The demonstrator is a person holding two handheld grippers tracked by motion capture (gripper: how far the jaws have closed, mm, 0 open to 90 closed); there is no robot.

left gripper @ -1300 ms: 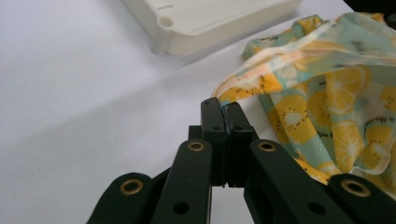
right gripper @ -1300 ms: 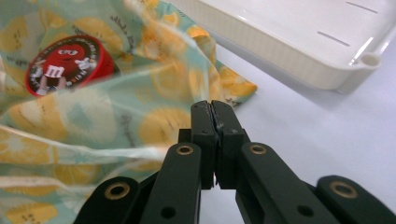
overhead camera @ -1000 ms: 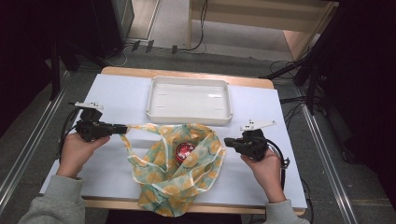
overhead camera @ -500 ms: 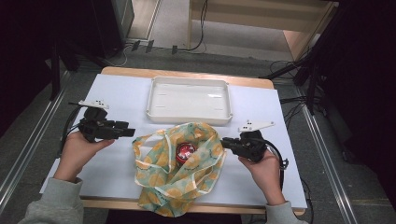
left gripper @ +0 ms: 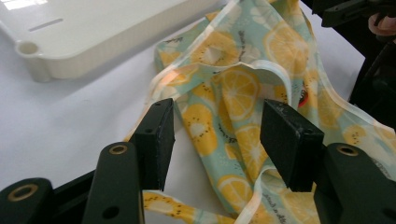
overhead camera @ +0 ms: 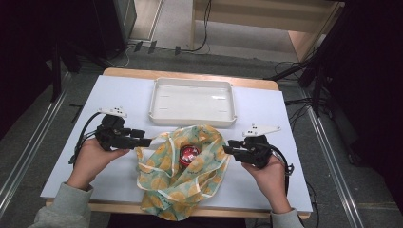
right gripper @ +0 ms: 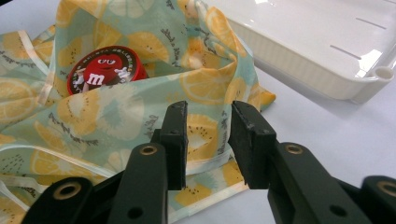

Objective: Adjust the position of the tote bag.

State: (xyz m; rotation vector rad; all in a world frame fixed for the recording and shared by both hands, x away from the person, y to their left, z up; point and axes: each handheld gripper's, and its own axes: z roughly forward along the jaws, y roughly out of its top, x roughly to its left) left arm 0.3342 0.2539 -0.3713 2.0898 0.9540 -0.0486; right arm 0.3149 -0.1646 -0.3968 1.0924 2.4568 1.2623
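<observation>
A cloth (overhead camera: 183, 183) printed with lemon and kiwi slices lies crumpled at the table's near middle. A red M&M's tin (overhead camera: 190, 154) rests in its hollow. My left gripper (overhead camera: 145, 141) sits at the cloth's left edge. In the left gripper view its jaws stand wide open (left gripper: 217, 121), with a fold of cloth (left gripper: 243, 88) between and beyond them. My right gripper (overhead camera: 229, 150) is at the cloth's right edge. Its jaws are open (right gripper: 210, 112) by a narrower gap around a raised fold of cloth (right gripper: 116, 121). That fold partly hides the tin (right gripper: 105, 70).
An empty white tray (overhead camera: 192, 116) stands just beyond the cloth at the table's back middle; its rim (right gripper: 317, 74) is close to my right gripper. White table surface (overhead camera: 119, 95) stretches left and right of the cloth. The cloth's near end hangs over the front edge.
A second ago the cloth's left corner was stretched out toward my left gripper. The corner has since gone slack, and the left gripper has moved right to the cloth's edge. The right gripper barely shifted.
</observation>
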